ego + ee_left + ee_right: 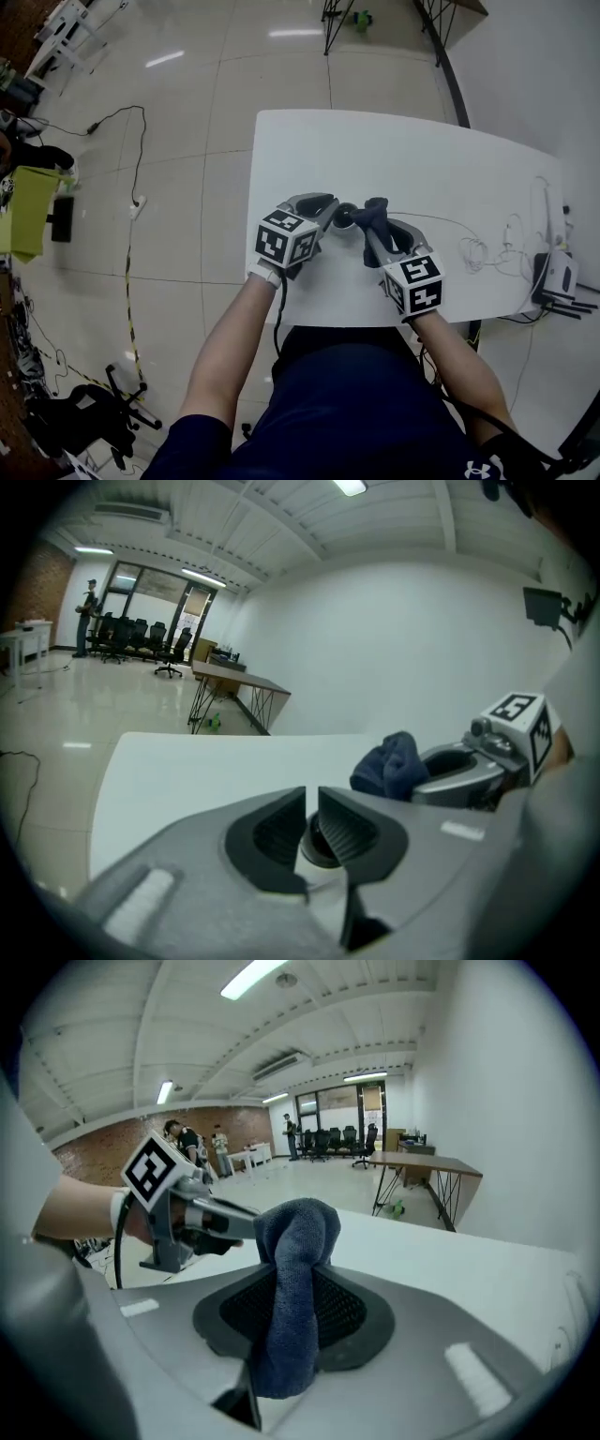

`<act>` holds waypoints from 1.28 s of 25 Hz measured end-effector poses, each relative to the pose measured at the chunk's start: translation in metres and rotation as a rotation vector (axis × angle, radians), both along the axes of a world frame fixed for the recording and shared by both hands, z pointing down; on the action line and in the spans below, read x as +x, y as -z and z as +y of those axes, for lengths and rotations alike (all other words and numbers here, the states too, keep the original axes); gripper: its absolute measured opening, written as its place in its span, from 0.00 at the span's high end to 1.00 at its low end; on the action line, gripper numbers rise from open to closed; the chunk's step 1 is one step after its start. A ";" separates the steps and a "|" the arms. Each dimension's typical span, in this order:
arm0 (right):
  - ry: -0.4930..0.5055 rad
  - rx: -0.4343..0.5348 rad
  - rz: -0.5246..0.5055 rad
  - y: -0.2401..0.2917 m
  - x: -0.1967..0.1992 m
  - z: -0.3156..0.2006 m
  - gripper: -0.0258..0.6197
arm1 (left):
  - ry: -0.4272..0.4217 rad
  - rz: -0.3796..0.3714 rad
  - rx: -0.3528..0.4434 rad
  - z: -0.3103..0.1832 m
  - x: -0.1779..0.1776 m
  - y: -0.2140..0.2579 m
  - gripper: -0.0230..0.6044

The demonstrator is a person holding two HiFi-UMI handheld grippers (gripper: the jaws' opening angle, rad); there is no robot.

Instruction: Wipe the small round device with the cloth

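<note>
Right claw nearest, jaws partly apart and clamped on the bunched blue cloth. Left claw is nearly closed, pinching the small round device over the middle of the desk near its front edge. Cloth sits just beside the device, apparently apart. Looks like the wiping step. Next, press the cloth on and rub.

Bright, even indoor light falls from ceiling strip lamps, seen at the top edge of both gripper views. In the head view they throw white glare streaks across the glossy floor at the top of the frame. The white bench is almost washed out, with only faint, soft shadows. Both gripper views bulge strongly and darken to black at the corners. The near jaws look soft; the cloth is sharper.
</note>
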State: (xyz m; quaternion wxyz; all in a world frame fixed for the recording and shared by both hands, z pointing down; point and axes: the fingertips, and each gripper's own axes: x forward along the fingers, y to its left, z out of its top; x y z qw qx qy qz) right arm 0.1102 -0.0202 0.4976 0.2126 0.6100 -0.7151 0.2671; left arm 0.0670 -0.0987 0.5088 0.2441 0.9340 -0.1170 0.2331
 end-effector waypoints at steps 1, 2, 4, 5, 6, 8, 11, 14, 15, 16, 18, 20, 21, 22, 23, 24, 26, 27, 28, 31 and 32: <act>0.002 0.010 0.006 0.006 -0.006 -0.006 0.79 | -0.016 -0.004 0.002 -0.002 0.001 0.000 0.90; 0.008 0.009 0.018 0.009 -0.012 -0.011 0.79 | -0.035 -0.010 0.003 -0.002 0.002 0.000 0.90; 0.014 -0.020 0.035 0.004 -0.023 -0.016 0.79 | -0.078 -0.028 0.006 0.000 0.006 -0.001 0.90; 0.013 -0.039 0.034 -0.003 -0.027 -0.015 0.79 | -0.099 -0.037 0.007 0.002 0.007 -0.002 0.90; 0.010 -0.054 0.029 -0.009 -0.031 -0.013 0.79 | -0.118 -0.045 0.011 0.004 0.007 -0.003 0.90; 0.007 -0.072 0.018 -0.016 -0.039 -0.008 0.79 | -0.141 -0.056 0.019 0.006 0.007 -0.003 0.90; 0.016 -0.091 0.007 -0.024 -0.050 0.000 0.79 | -0.156 -0.069 0.022 0.009 0.008 -0.007 0.90; 0.027 -0.113 -0.006 -0.032 -0.060 0.005 0.79 | -0.171 -0.076 0.020 0.012 0.009 -0.011 0.90; 0.031 -0.123 -0.007 -0.035 -0.064 0.006 0.79 | -0.175 -0.076 0.021 0.013 0.009 -0.012 0.90; 0.033 -0.134 -0.011 -0.040 -0.067 0.008 0.79 | -0.178 -0.076 0.022 0.013 0.009 -0.012 0.90; 0.030 -0.160 -0.027 -0.050 -0.072 0.010 0.79 | -0.180 -0.077 0.022 0.014 0.009 -0.012 0.90; 0.022 -0.192 -0.046 -0.066 -0.073 0.013 0.79 | -0.184 -0.078 0.020 0.014 0.009 -0.012 0.90; 0.017 -0.209 -0.054 -0.074 -0.074 0.014 0.79 | -0.186 -0.079 0.020 0.014 0.009 -0.013 0.90; 0.013 -0.224 -0.063 -0.081 -0.074 0.015 0.79 | -0.187 -0.079 0.020 0.015 0.009 -0.013 0.90; 0.008 -0.239 -0.073 -0.087 -0.075 0.016 0.79 | -0.188 -0.079 0.020 0.015 0.010 -0.012 0.90; 0.003 -0.253 -0.082 -0.092 -0.075 0.017 0.79 | -0.189 -0.079 0.020 0.015 0.010 -0.012 0.90; -0.005 -0.279 -0.093 -0.101 -0.076 0.018 0.79 | -0.189 -0.080 0.020 0.015 0.010 -0.011 0.90; -0.010 -0.291 -0.098 -0.106 -0.077 0.018 0.79 | -0.188 -0.079 0.020 0.015 0.009 -0.011 0.90; -0.016 -0.301 -0.104 -0.111 -0.077 0.019 0.79 | -0.187 -0.079 0.020 0.015 0.009 -0.011 0.90; -0.032 -0.335 -0.127 -0.123 -0.075 0.021 0.79 | -0.186 -0.079 0.021 0.016 0.009 -0.014 0.90; -0.032 -0.348 -0.137 -0.127 -0.075 0.023 0.79 | -0.185 -0.080 0.022 0.016 0.009 -0.014 0.90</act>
